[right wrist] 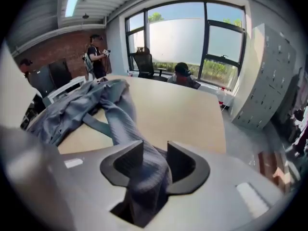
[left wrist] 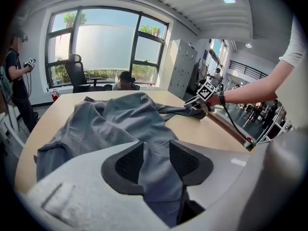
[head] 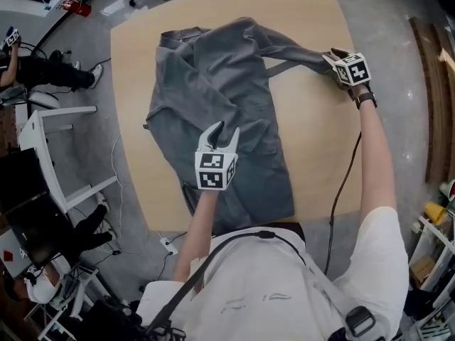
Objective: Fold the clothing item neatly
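A grey shirt (head: 213, 84) lies crumpled and partly spread on the light wooden table (head: 320, 141). One long sleeve (head: 291, 48) stretches right toward the table's far right corner. My right gripper (head: 333, 57) sits at that sleeve's end. In the right gripper view the bunched sleeve (right wrist: 125, 124) fills the gap between the jaws, and the right gripper (right wrist: 155, 160) is shut on it. My left gripper (head: 224, 130) hovers over the shirt's lower middle. In its own view the left gripper (left wrist: 156, 160) stands open, with the shirt (left wrist: 110, 124) lying below the jaws.
The table edge runs close past the right gripper, with grey floor beyond. A white frame (head: 50, 141) and seated people are at the left. Wooden planks (head: 426, 84) lie on the floor at the right. A person (left wrist: 17, 76) stands by the window.
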